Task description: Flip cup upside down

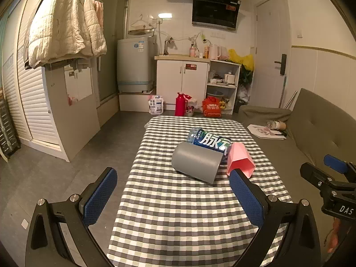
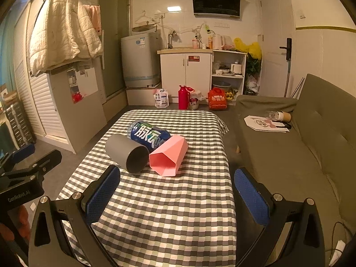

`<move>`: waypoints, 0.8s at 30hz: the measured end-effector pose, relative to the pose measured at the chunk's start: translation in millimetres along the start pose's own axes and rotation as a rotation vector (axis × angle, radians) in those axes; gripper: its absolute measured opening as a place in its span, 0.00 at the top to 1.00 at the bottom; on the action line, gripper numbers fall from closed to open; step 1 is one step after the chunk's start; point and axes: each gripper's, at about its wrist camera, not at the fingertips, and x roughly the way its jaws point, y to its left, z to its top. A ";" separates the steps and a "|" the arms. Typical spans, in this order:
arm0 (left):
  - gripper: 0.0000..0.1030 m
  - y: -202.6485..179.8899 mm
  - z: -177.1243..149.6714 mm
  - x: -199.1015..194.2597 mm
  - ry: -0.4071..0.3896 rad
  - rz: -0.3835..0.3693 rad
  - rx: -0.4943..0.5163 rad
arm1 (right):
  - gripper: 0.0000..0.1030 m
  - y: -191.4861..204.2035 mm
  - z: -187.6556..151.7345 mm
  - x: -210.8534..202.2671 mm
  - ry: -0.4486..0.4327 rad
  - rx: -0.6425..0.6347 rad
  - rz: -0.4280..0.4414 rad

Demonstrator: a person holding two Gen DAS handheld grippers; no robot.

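A grey round cup (image 1: pixel 197 162) (image 2: pixel 126 153) lies on its side on the checked table (image 1: pixel 178 211) (image 2: pixel 169 211), its mouth turned toward the near right. Beside it a pink faceted cup (image 1: pixel 239 159) (image 2: pixel 169 157) also lies on its side, mouth toward me. A blue-labelled bottle (image 1: pixel 209 140) (image 2: pixel 148 134) lies behind both, touching them. My left gripper (image 1: pixel 173 197) is open and empty, hovering short of the cups over the table's near left. My right gripper (image 2: pixel 176 197) is open and empty too, just short of the pink cup.
A grey sofa (image 2: pixel 300 146) runs along the table's right side with papers and a cup (image 2: pixel 283 116) on it. Bare floor lies left of the table. A red flask (image 2: pixel 183 98), bags, a white cabinet and a washing machine stand at the far wall.
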 end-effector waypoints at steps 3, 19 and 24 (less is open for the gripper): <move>0.00 0.1 -0.4 -2.3 -0.005 -0.003 0.003 | 0.00 0.5 -0.2 -0.2 -0.001 0.002 -0.001; 0.00 0.9 -0.2 -3.8 0.002 0.004 0.011 | 0.00 1.0 3.6 -5.3 -0.002 0.002 -0.002; 0.00 1.1 0.2 -4.2 0.003 0.008 0.011 | 0.00 0.3 4.5 -6.2 0.003 0.000 0.003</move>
